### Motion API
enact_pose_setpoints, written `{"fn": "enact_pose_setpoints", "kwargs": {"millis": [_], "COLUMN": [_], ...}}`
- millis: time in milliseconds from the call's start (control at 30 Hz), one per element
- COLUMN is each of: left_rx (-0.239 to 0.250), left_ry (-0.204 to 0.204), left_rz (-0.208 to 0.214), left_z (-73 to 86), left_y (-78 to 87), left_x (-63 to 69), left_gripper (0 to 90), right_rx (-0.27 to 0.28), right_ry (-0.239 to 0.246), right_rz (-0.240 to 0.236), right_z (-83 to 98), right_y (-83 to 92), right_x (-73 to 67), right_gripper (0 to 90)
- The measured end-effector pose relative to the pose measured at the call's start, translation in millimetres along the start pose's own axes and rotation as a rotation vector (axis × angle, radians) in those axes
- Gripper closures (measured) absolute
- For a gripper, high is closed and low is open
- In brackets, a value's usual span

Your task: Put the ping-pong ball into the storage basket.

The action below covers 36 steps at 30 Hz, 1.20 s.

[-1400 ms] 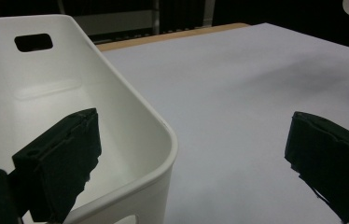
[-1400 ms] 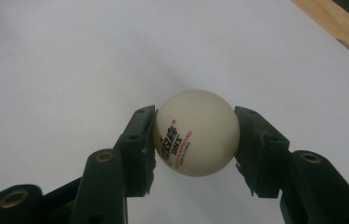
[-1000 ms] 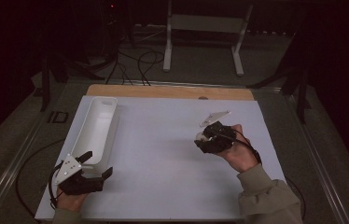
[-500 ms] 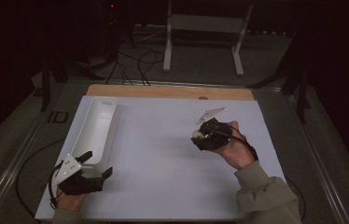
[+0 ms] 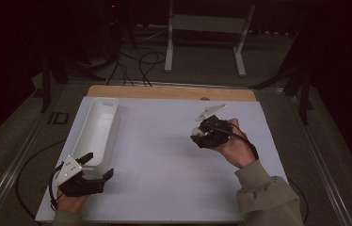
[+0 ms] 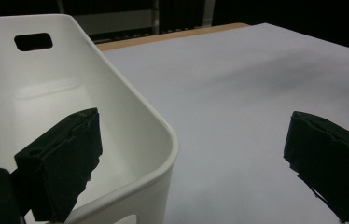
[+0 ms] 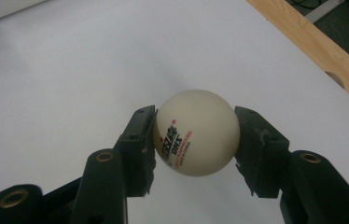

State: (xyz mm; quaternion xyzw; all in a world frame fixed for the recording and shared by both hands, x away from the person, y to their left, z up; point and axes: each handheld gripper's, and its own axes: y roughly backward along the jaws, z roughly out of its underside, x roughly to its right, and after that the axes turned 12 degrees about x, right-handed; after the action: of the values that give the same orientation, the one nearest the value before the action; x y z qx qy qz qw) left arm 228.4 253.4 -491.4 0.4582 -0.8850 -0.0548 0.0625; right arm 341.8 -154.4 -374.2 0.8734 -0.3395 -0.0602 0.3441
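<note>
A white ping-pong ball (image 7: 196, 133) with red and black print sits pinched between both jaws of my right gripper (image 7: 195, 140), held above the white table sheet. From above, that right gripper (image 5: 198, 134) is right of the table's middle, with the ball (image 5: 196, 131) at its tip, pointing left. A long white bin (image 5: 96, 129) lies along the left side. My left gripper (image 5: 100, 167) rests at the near left corner, open, its jaws straddling the near end wall of the bin (image 6: 130, 116), one jaw inside and one outside.
The white sheet (image 5: 164, 160) covers most of the table, with a wooden strip (image 5: 169, 92) along the far edge. A white stand (image 5: 207, 28) and cables lie on the dark floor beyond. A cable trails off the table's left edge.
My right gripper has drifted a little to the left with the ball in it. The left gripper has stayed put.
</note>
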Motion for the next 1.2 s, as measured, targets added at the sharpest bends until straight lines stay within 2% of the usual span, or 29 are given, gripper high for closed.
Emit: {"fn": "enact_pose_setpoints", "kwargs": {"millis": [600, 1200], "left_rx": [-0.001, -0.001], "left_ry": [0.0, 0.001], "left_rz": [0.0, 0.001], "left_z": [0.0, 0.0], "left_y": [0.1, 0.1], "left_x": [0.0, -0.1], "left_gripper": [4.9, 5.0], "right_rx": [0.012, 0.024], "right_ry": [0.011, 0.002], "right_rz": [-0.003, -0.006], "right_z": [-14.5, -21.1], "right_y": [-3.6, -10.0], "right_x": [0.4, 1.1], "right_gripper": [50.0, 50.0]}}
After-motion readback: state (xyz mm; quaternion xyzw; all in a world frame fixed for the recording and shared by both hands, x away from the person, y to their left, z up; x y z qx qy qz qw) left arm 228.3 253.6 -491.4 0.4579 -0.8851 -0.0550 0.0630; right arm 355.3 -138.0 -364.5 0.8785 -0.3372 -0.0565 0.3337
